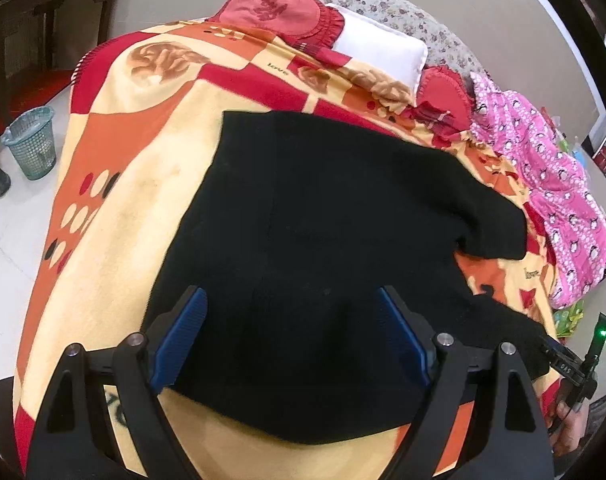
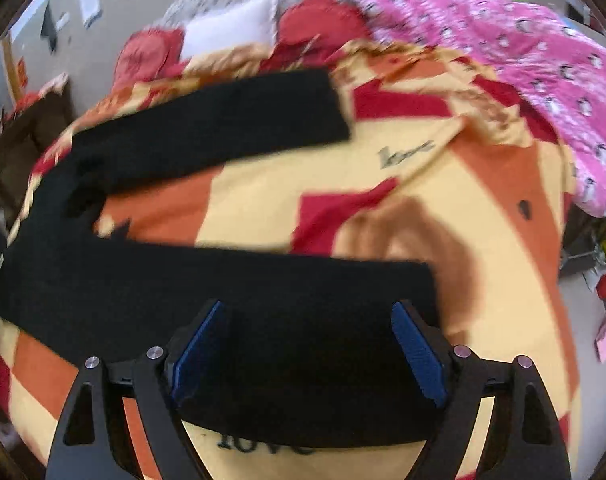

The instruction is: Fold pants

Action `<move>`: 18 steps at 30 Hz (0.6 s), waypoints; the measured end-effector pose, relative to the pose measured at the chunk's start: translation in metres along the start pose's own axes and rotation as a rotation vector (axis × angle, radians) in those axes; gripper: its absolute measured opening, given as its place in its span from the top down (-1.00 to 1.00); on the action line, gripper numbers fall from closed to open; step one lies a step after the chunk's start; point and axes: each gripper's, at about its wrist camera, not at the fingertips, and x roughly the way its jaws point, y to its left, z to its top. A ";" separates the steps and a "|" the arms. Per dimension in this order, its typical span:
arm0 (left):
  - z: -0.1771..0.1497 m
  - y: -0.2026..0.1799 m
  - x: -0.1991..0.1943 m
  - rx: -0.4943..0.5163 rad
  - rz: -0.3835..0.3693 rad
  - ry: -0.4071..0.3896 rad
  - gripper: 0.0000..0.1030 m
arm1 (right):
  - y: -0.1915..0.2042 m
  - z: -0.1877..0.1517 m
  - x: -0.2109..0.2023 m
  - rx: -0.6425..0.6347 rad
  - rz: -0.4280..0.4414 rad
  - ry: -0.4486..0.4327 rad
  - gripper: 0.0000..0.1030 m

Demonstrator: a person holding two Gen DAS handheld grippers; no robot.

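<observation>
Black pants [image 1: 315, 216] lie spread flat on a bed with a red, orange and cream blanket [image 1: 135, 184]. In the left wrist view my left gripper [image 1: 291, 300] is open, its blue pads either side of the waist end near the bed's front edge. In the right wrist view both legs show spread apart: the far leg [image 2: 223, 120] and the near leg [image 2: 223, 284]. My right gripper [image 2: 309, 312] is open over the near leg close to its cuff, empty. The other gripper's body [image 1: 575, 364] shows at the left view's right edge.
A pink patterned garment [image 1: 551, 184] lies along the bed's right side, also in the right wrist view [image 2: 503, 40]. Red cushions [image 1: 279, 12] and a white pillow [image 1: 379, 52] sit at the head. A teal waste basket [image 1: 31, 142] and a dark wooden table [image 1: 43, 8] stand on the floor at left.
</observation>
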 end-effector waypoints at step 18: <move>0.034 -0.012 0.014 0.073 0.024 -0.018 -0.67 | 0.182 0.109 0.029 -0.479 0.180 -0.158 -0.75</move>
